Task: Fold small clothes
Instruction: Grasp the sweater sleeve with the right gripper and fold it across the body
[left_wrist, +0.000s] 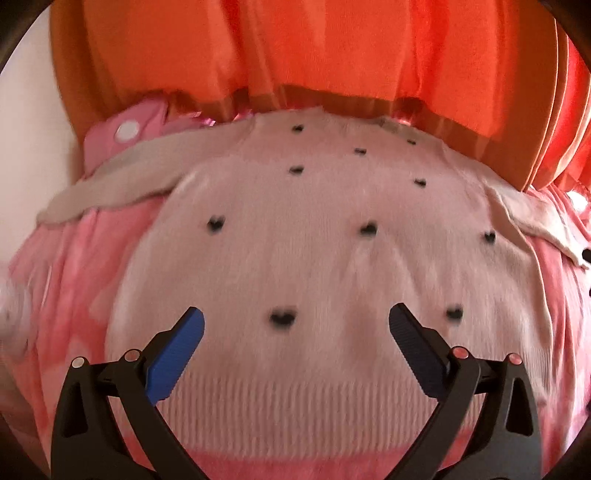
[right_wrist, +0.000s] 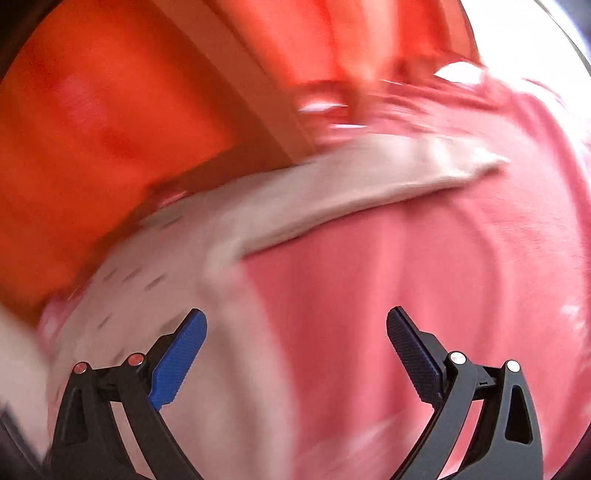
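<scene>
A small pale pink knit sweater (left_wrist: 295, 258) with black dots lies flat on a pink blotchy sheet (left_wrist: 66, 295), its ribbed hem nearest me and both sleeves spread sideways. My left gripper (left_wrist: 295, 321) is open and empty just above the sweater's lower body. In the blurred right wrist view, my right gripper (right_wrist: 295, 321) is open and empty over the sheet (right_wrist: 424, 277), beside the sweater's right side (right_wrist: 155, 295). The right sleeve (right_wrist: 369, 177) stretches out ahead of it.
Orange curtains (left_wrist: 314, 48) hang right behind the surface and also show in the right wrist view (right_wrist: 92, 129). A pink garment with white dots (left_wrist: 125, 129) lies at the back left, behind the left sleeve (left_wrist: 110, 184).
</scene>
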